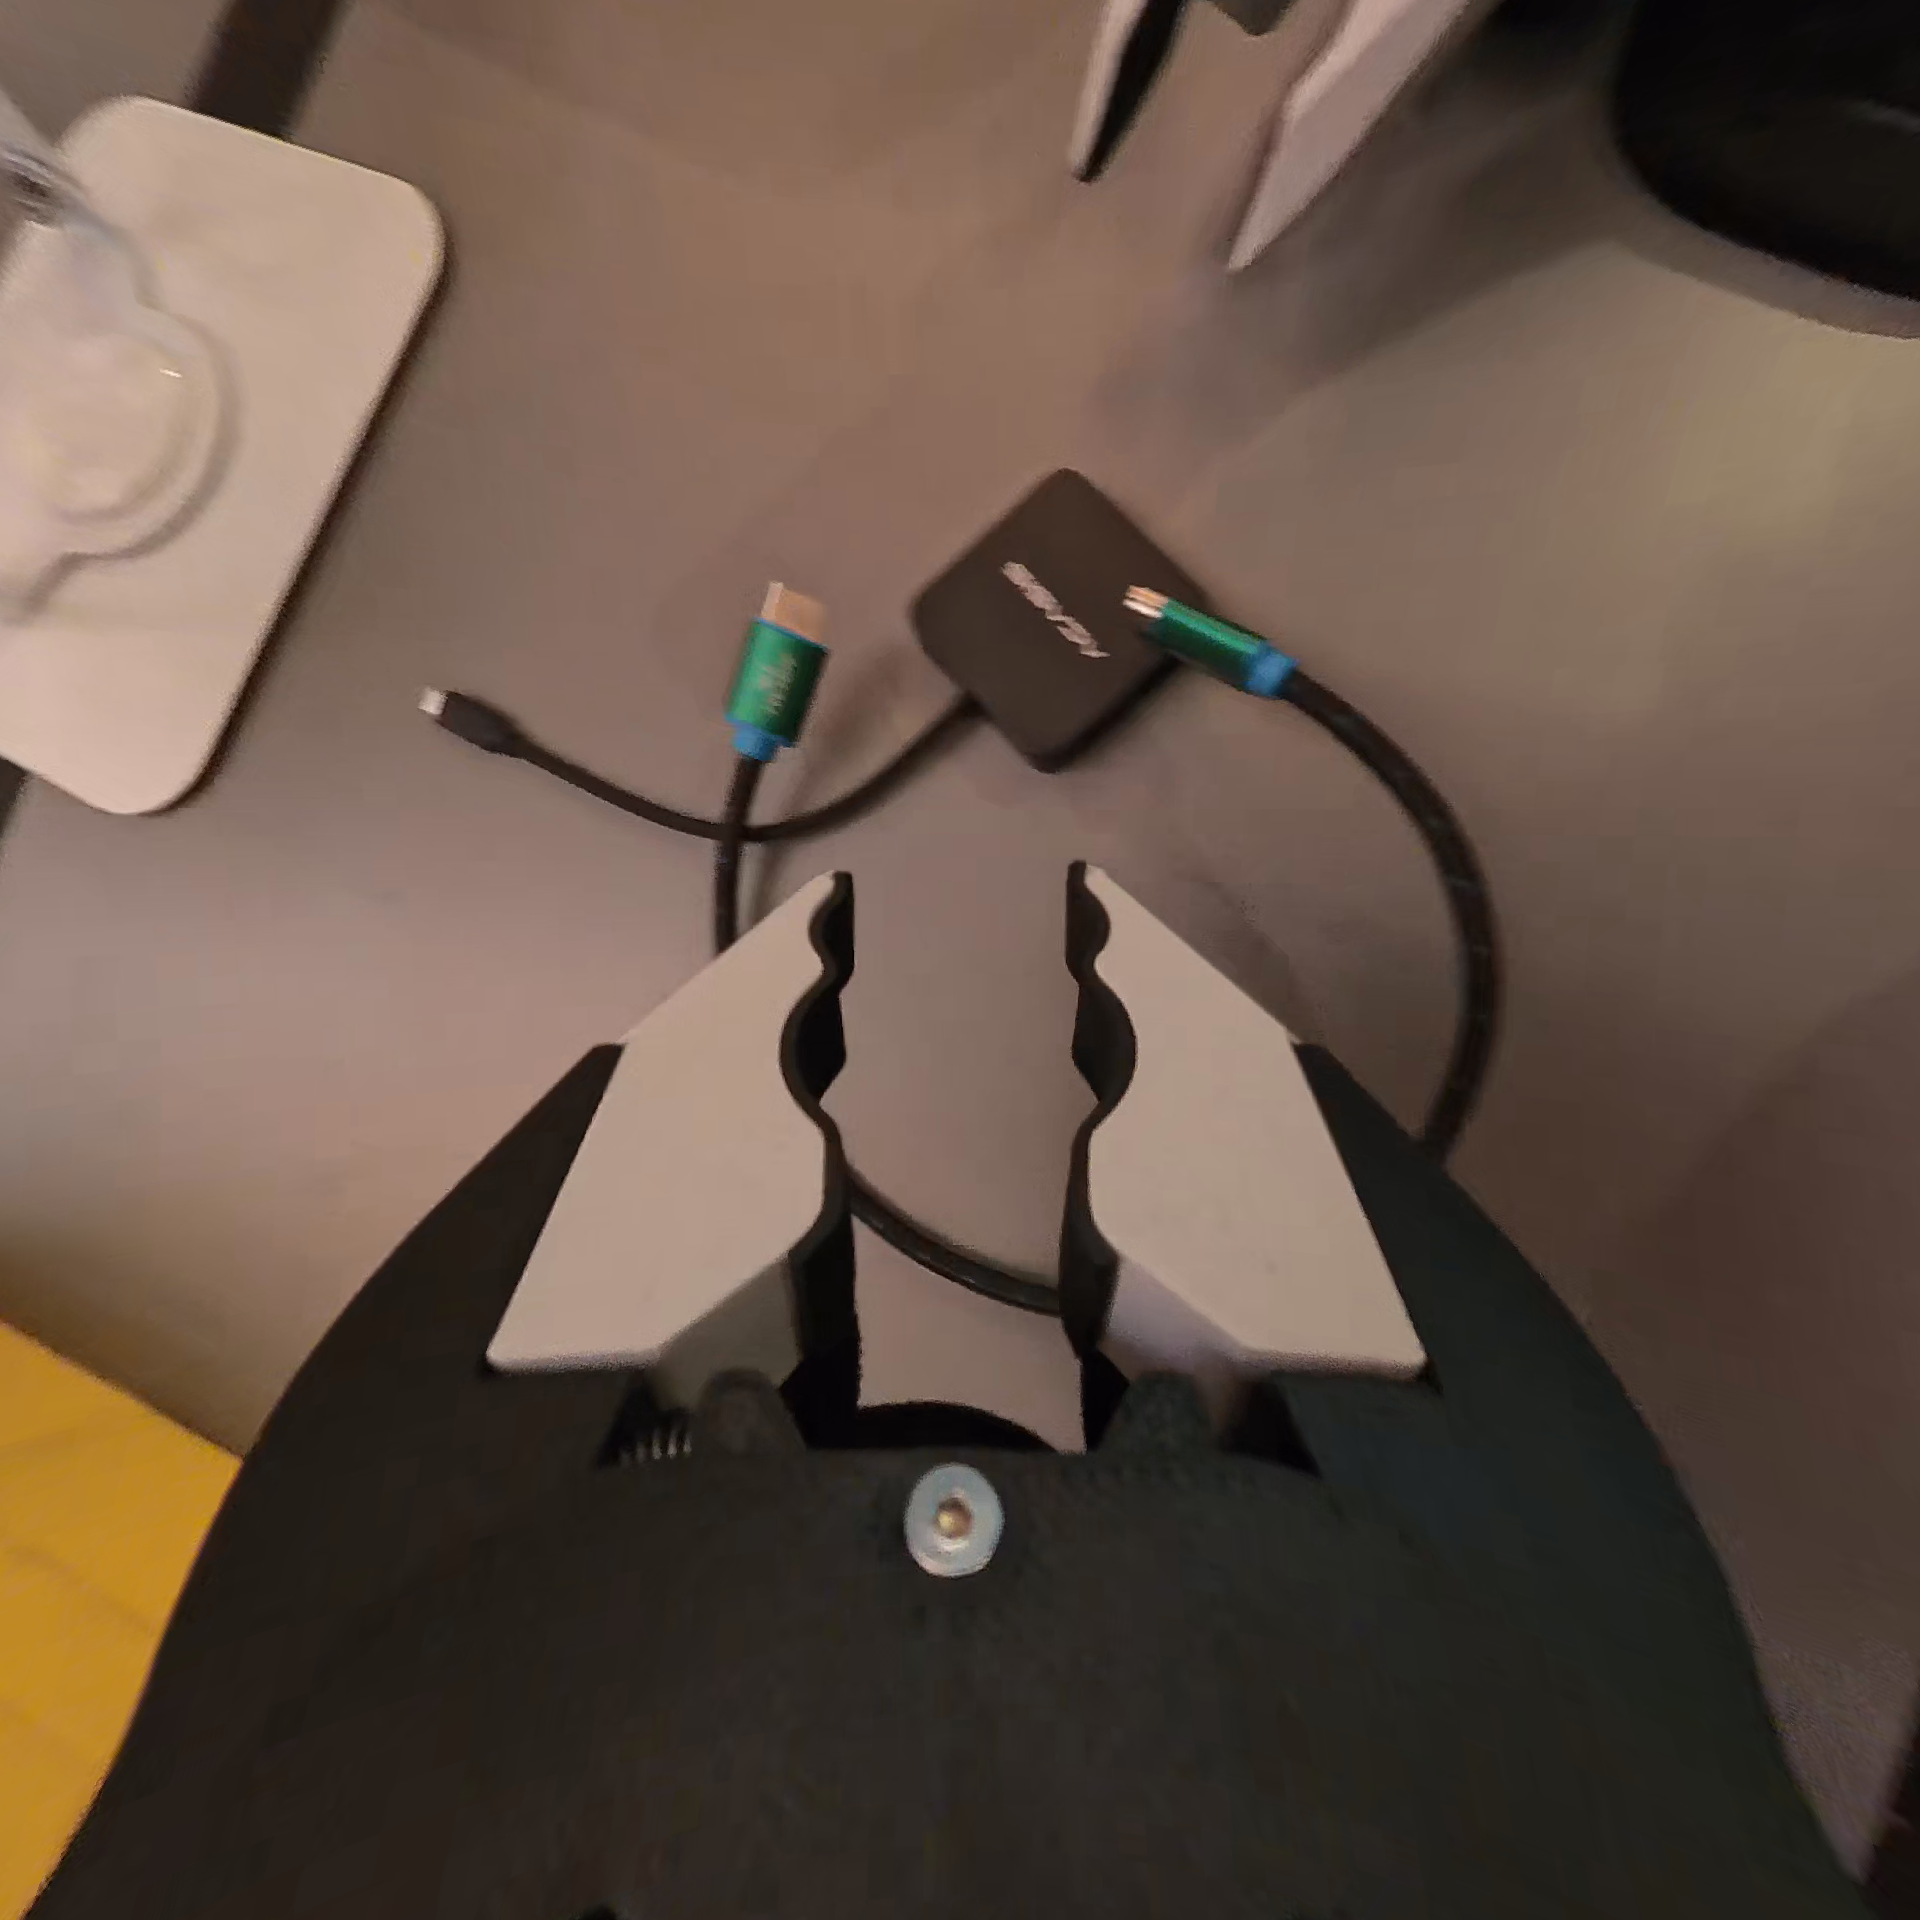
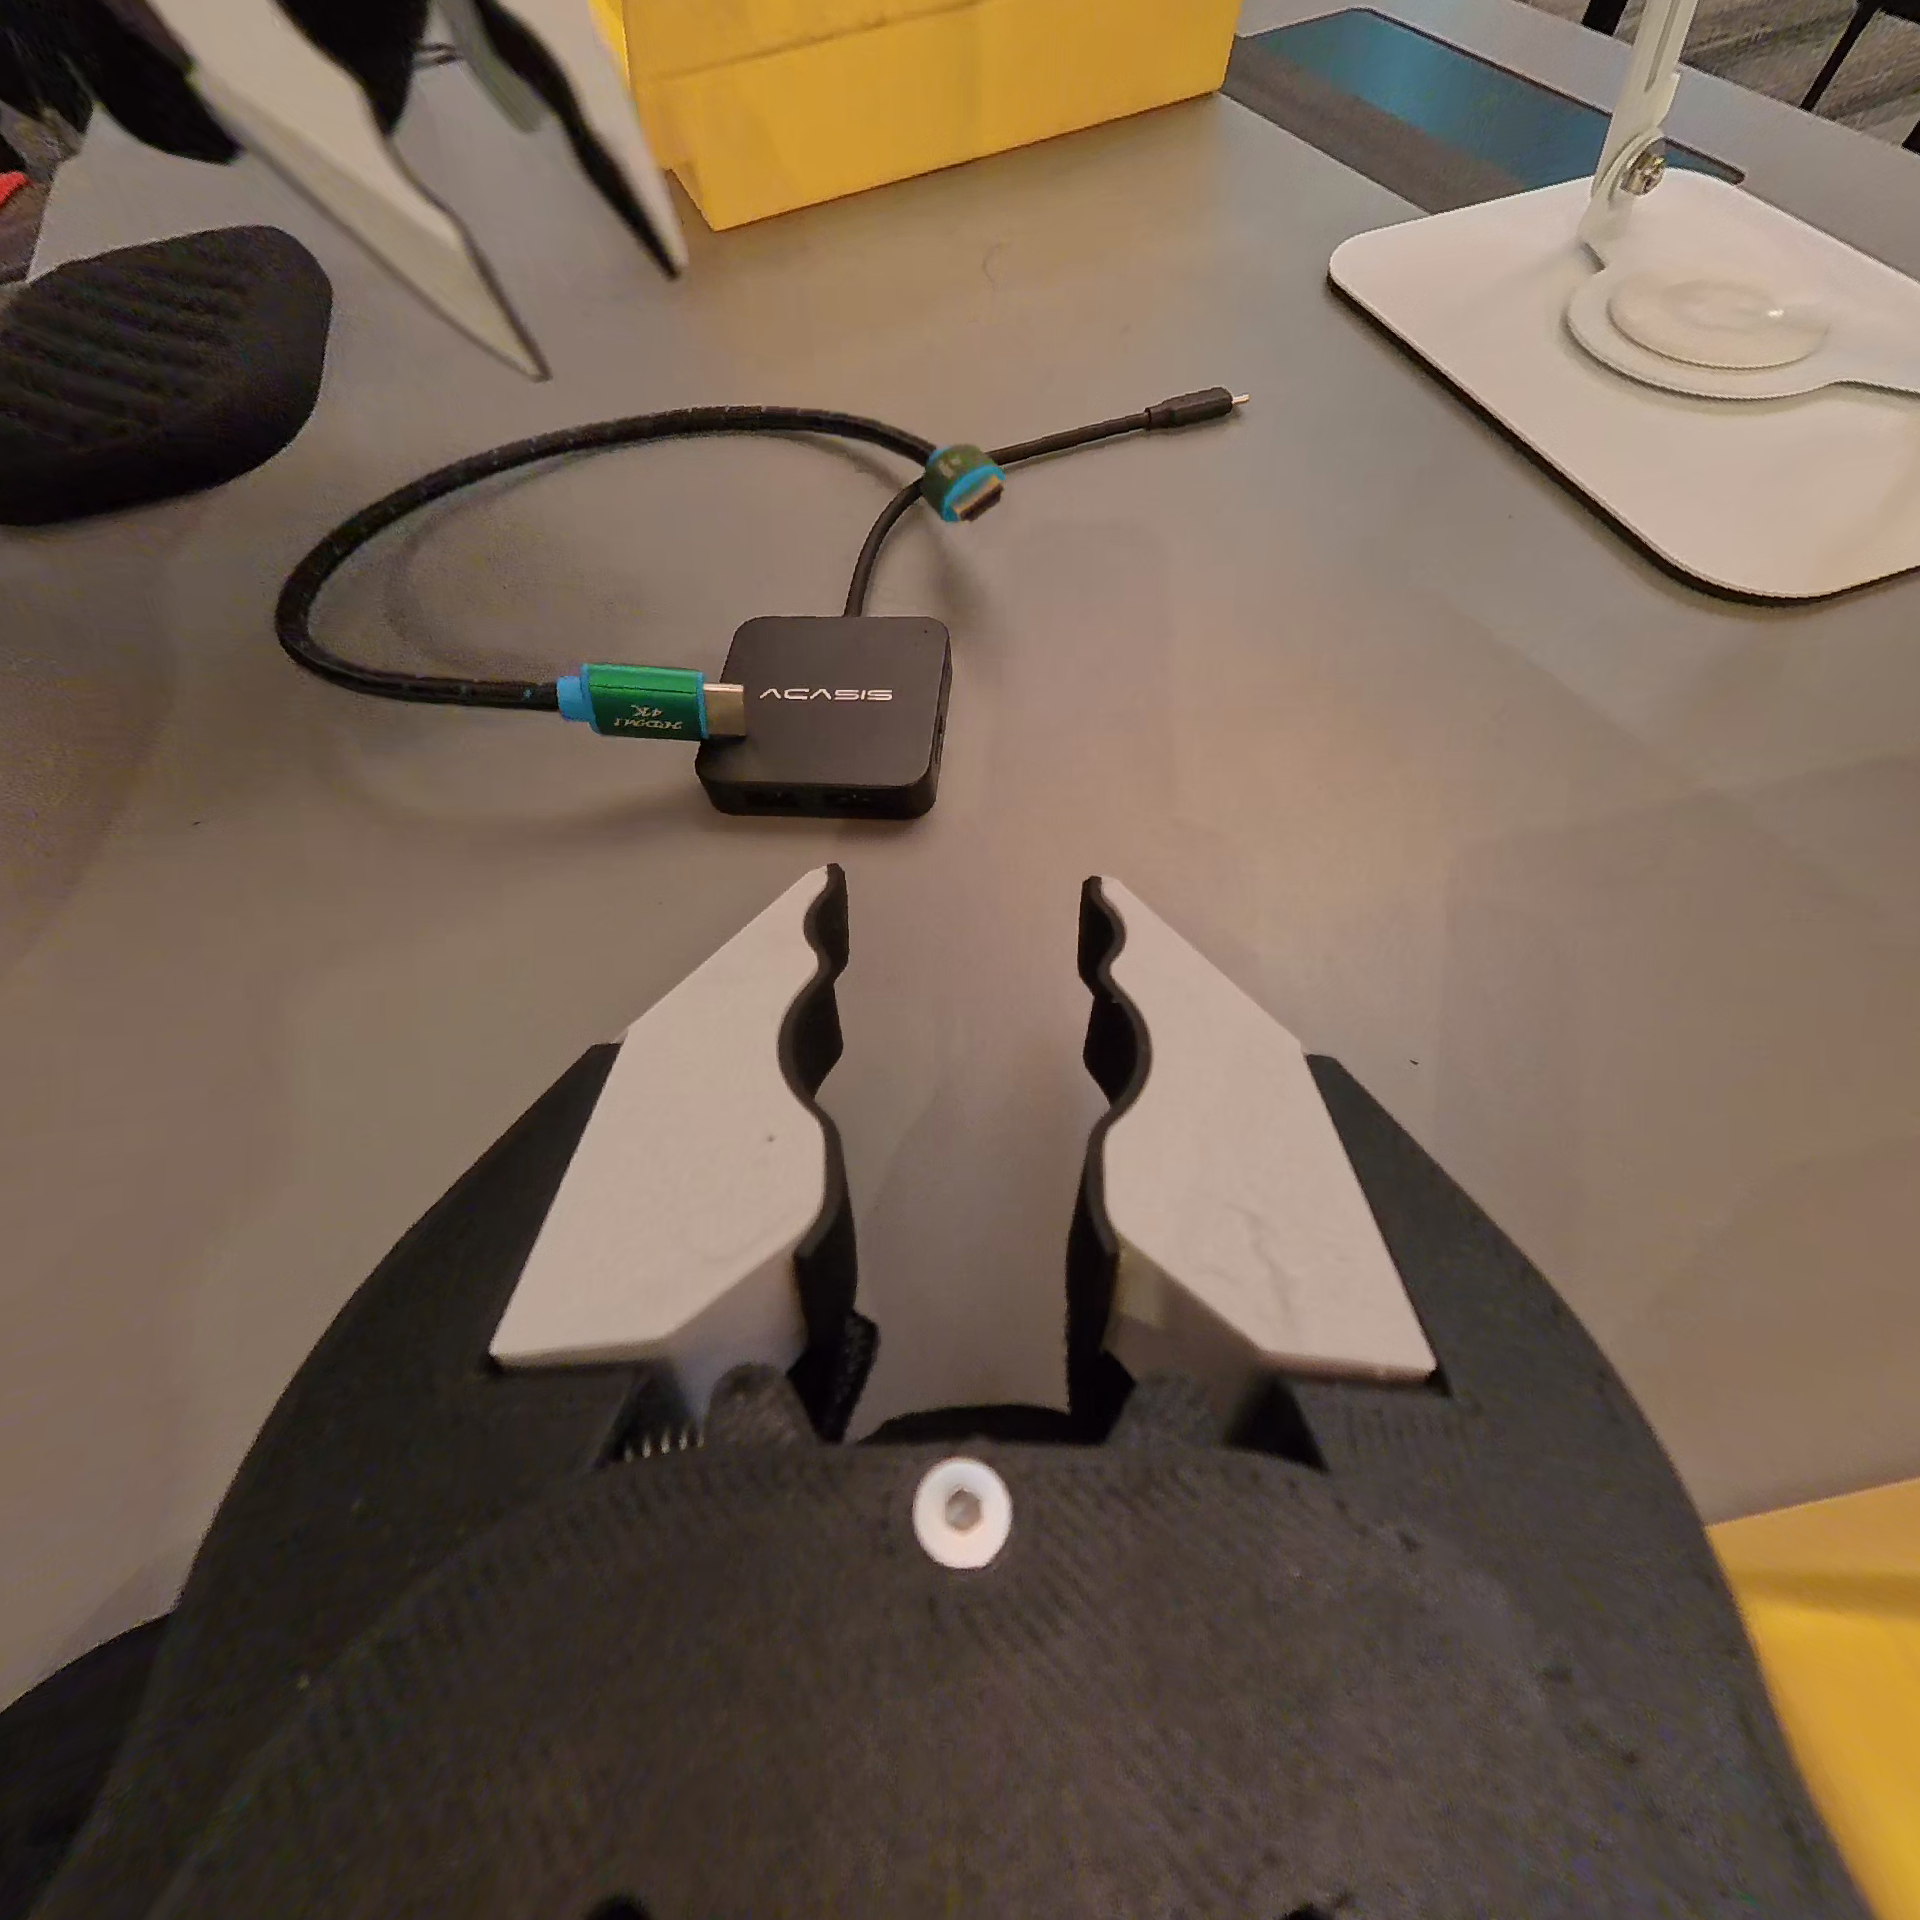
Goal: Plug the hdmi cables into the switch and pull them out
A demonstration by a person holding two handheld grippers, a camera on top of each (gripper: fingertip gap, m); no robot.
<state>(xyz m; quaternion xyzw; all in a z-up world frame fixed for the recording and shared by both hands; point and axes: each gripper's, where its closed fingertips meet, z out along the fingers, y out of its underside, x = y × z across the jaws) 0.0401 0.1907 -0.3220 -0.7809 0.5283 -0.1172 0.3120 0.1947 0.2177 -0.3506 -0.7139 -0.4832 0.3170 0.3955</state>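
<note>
Both of my grippers were spread open and held nothing: the left gripper (image 1: 958, 883) hung over the loop of the braided HDMI cable (image 1: 1455, 883), and the right gripper (image 2: 961, 883) hovered just short of the black switch (image 2: 847, 717) on the grey desk (image 2: 1351, 883). Neither plug was seated. One green plug (image 2: 649, 704) lay with its metal tip resting on the switch's top edge, and the other green plug (image 2: 961, 480) lay farther off, near where the switch's own thin lead (image 2: 1081, 431) crossed the cable. To do the first insertion well, I judged I should pin the switch with one gripper, take the nearer plug by its green shell rather than the cable, and line it up level with one of the two ports on the side facing the right camera before pushing straight in. The left view was smeared by motion, so the plug faces were hard to read there, and the ports were only dark slots. A white stand base (image 2: 1662, 395) and a yellow box (image 2: 935, 114) ran past the frame edges.
</note>
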